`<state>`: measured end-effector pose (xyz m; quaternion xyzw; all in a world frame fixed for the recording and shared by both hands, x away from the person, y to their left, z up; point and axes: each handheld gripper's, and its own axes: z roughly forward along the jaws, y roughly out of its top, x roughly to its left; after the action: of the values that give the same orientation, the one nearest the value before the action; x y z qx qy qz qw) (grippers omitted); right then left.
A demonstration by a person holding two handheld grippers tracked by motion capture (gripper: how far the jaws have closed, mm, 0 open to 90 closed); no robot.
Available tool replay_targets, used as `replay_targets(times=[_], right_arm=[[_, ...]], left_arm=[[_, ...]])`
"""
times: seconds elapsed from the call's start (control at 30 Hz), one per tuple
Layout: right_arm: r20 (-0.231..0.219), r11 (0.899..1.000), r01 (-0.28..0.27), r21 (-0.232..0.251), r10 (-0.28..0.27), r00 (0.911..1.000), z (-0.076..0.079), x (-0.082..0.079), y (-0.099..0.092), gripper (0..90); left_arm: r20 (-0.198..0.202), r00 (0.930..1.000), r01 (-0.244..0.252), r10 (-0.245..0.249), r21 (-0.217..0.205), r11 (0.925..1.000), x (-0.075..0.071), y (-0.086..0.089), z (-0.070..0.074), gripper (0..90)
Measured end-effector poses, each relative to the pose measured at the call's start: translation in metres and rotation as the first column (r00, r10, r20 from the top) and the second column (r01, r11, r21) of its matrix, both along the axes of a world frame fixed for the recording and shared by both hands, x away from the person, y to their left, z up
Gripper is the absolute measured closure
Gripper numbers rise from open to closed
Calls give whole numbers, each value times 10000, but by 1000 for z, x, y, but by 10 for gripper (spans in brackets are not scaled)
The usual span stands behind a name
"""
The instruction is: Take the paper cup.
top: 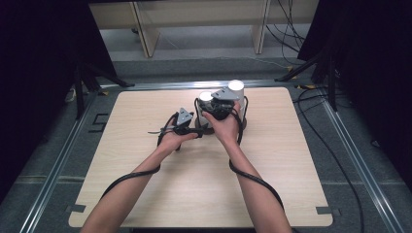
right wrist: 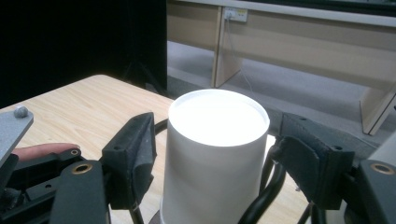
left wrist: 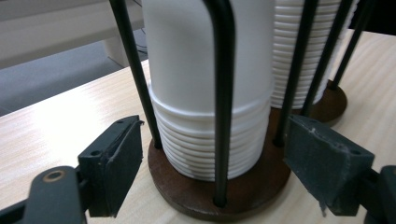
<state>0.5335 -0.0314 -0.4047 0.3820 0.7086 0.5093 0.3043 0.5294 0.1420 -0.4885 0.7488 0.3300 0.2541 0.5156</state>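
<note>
Near stack of white paper cups [left wrist: 205,88], upside down, nested in a wire holder on a round dark wooden base [left wrist: 219,186]. Black upright rods [left wrist: 223,93] ring the stack. Second stack of cups [top: 236,92] just behind it in its own holder, nearer the table's far edge. Both holders sit on the far half of the wooden table [top: 145,194], a little right of the middle, well apart from the side edges.

Right gripper [right wrist: 215,158] sits at the top of the near stack: top cup [right wrist: 217,140] is between the jaws, a gap visible on each side, pads not pressing. Jaws released.

Left gripper [left wrist: 210,163] is low at the holder's base, jaws straddling the wooden disc and lowest cup rims, both pads clear of rods and cups. Not gripping anything.

High view: left hand [top: 171,141] just left of the holder, right hand [top: 224,127] on its near side. A black cable [top: 252,179] trails from each gripper back along the forearm towards the near edge.

A pale bench frame [top: 145,29] stands on the floor past the far edge.
</note>
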Motion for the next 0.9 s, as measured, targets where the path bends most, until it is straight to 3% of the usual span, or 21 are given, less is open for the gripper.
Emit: replay_targets(times=[0.33,0.43,0.47,0.57,0.63,0.7,0.9], right_arm=[[-40,9997,220,-113,-220,9997,-7,11,10,311],[14,9992,399,-22,-399,9992,-9,13,13,316],[-213,9990,431,148,-428,9989,-9,12,15,317],[-107,9987,489,170,-487,9988,-9,14,15,318],[-237,9986,491,219,-486,9985,-9,14,15,325],[-105,9989,433,164,-431,9990,-8,14,15,331],[-10,9974,369,617,-369,9993,-1,10,13,340]], left_arm=[[-173,9998,87,-88,-13,10000,5,-8,-4,194],[-193,9998,78,-75,147,9999,6,-9,-3,202],[-144,9998,108,-103,295,9995,7,-9,-3,205],[-251,9997,73,-68,194,9998,7,-9,-2,216],[-143,9999,-7,12,382,9993,7,-10,-1,239],[-181,9998,-38,44,332,9994,8,-11,-1,251],[-242,9996,-104,115,451,9989,7,-12,0,258]])
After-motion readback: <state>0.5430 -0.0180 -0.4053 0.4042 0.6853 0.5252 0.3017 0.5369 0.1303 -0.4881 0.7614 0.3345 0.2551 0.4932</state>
